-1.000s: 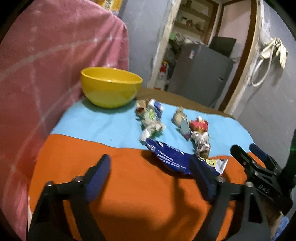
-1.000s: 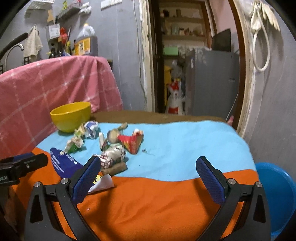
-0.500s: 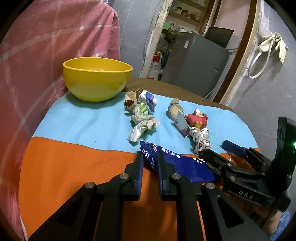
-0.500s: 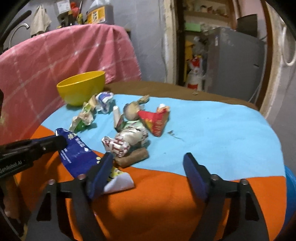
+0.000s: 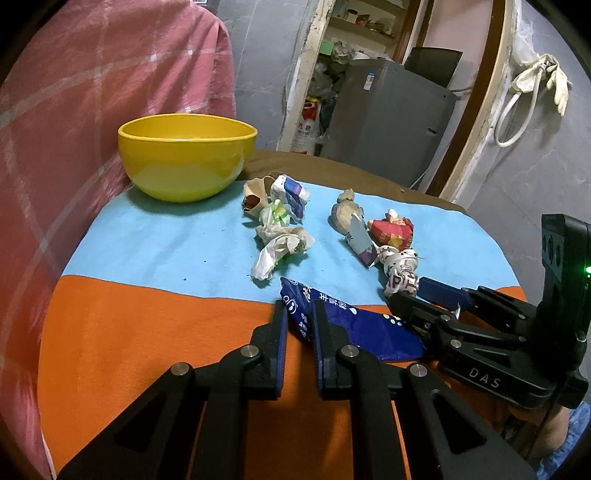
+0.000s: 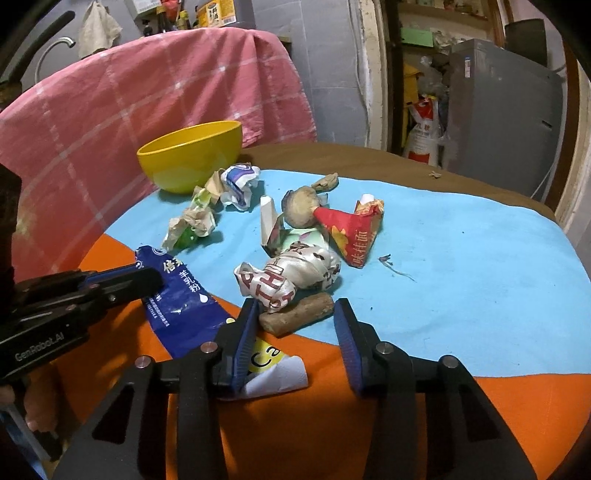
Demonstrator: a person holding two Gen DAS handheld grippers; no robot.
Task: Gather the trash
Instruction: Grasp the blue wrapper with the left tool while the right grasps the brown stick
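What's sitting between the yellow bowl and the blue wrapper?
Crumpled wrappers lie between the yellow bowl and the blue wrapper, seen in the left wrist view.

I am working in a lived-in home: a faucet upper left, cluttered pantry shelves and a grey fridge behind.

Blue wrapper: near end hidden behind left gripper fingers, far end hidden under right gripper.
Contact of right gripper's pads on brown stick: cannot tell; jaws closing, stick between them.
Yellow bowl: inside bottom hidden by near wall.
Shelf items beyond bowl: too small to tell.
Person's hand: cut off at right edge.
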